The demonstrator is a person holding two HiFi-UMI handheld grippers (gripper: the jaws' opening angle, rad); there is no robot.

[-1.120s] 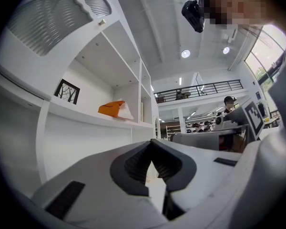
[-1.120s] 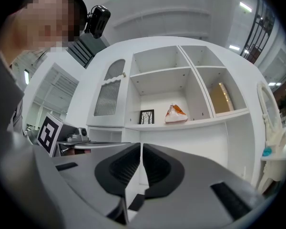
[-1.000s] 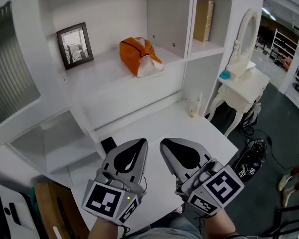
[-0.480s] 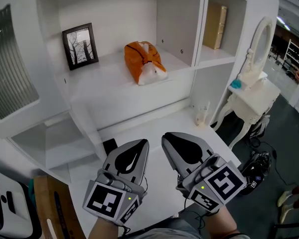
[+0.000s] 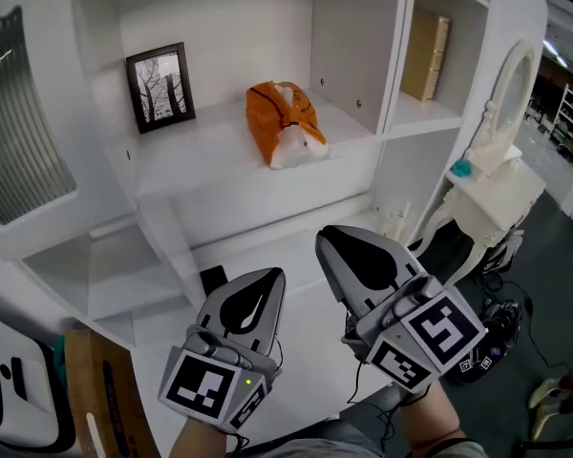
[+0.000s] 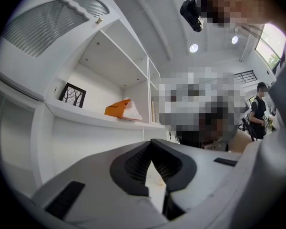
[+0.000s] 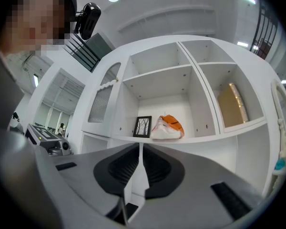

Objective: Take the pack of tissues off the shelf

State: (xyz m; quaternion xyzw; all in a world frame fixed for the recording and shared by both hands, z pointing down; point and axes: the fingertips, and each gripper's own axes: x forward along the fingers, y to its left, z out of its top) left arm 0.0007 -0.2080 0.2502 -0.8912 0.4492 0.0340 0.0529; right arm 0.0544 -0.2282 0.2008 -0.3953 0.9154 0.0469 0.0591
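The orange and white pack of tissues (image 5: 286, 122) lies on the middle shelf (image 5: 210, 151), to the right of a framed picture. Both grippers hover over the white desk below, well short of the pack and pointing toward the shelf. My left gripper (image 5: 267, 275) is shut, its tips meeting with nothing between them. My right gripper (image 5: 332, 236) sits higher and nearer the shelf; its jaws have just been opening and stand a narrow slit apart, empty. The pack (image 7: 168, 127) shows above the right gripper's (image 7: 140, 146) jaws in its own view. It also shows up and to the left (image 6: 120, 109) of the left gripper (image 6: 151, 142).
A black-framed picture (image 5: 162, 86) leans at the shelf's back left. A tan box (image 5: 426, 57) stands in the compartment to the right. A small black thing (image 5: 212, 280) lies on the desk by the left gripper. A white dressing table with a mirror (image 5: 492, 184) stands at the right.
My right gripper has risen and moved forward toward the shelf. The left gripper has hardly shifted. The shelf and pack sit a little further right in the head view.
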